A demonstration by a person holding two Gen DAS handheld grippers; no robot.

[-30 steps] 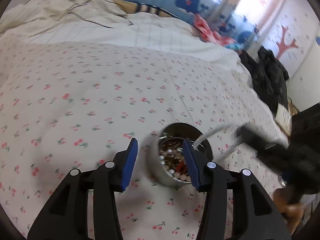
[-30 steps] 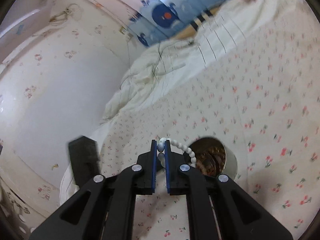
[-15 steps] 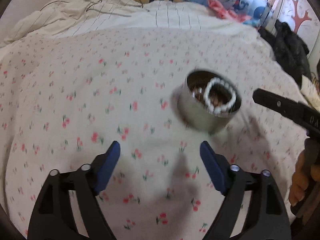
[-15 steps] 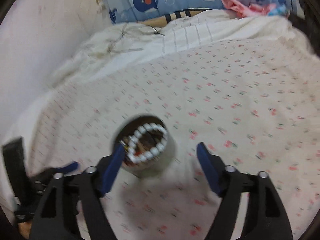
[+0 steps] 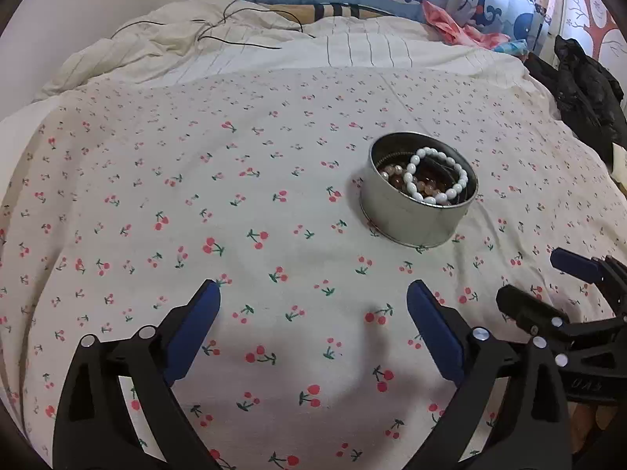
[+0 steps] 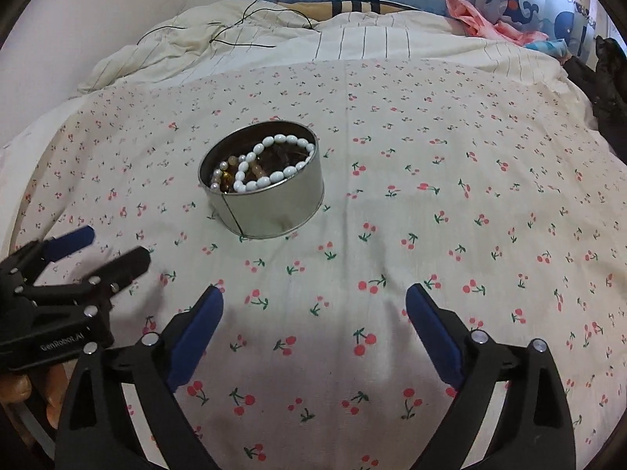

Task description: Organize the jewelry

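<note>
White beaded bracelet (image 6: 270,166) lies in the tin (image 6: 274,211) ahead: light, limp, slippery; pinch across its beads. Left gripper (image 5: 313,329) and right gripper (image 6: 313,325) are opening, nothing between them.

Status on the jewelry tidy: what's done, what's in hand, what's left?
Done: white bead bracelet lies in the round tin on top of other beaded pieces. In hand: nothing; left gripper and right gripper are opening, nothing between the jaws. Left: no loose jewelry shows on the cherry-print sheet; the tin has no lid on.
</note>
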